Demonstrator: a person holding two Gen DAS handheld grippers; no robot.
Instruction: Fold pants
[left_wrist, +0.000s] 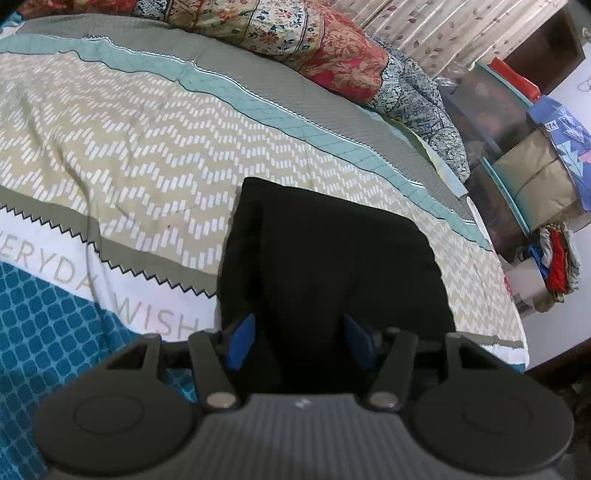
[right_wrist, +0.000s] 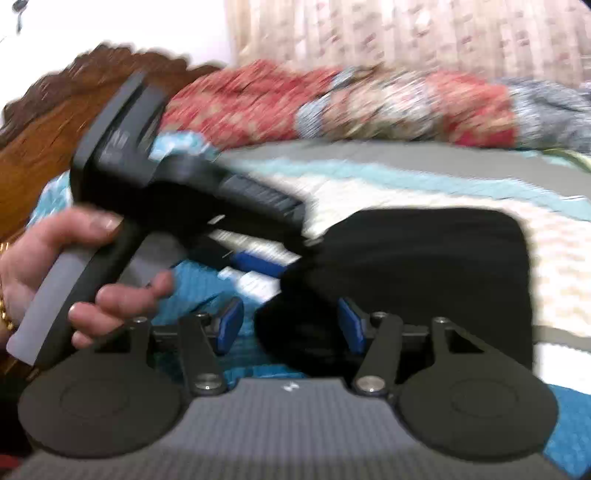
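Two grippers are seen: left gripper (left_wrist: 299, 338) and right gripper (right_wrist: 291, 325), both held with jaws apart, gripping nothing. One pair of folded black pants (left_wrist: 332, 258) is laid on the bedspread (left_wrist: 129, 147), just beyond both.

The left tongs (left_wrist: 299, 339) and right tongs (right_wrist: 291, 326) look alike: black linkage arms with silver screws, blue rubber pads, round black discs, a ribbed grey body. The person's hand (right_wrist: 55, 266) wears a gold bangle (right_wrist: 5, 310).
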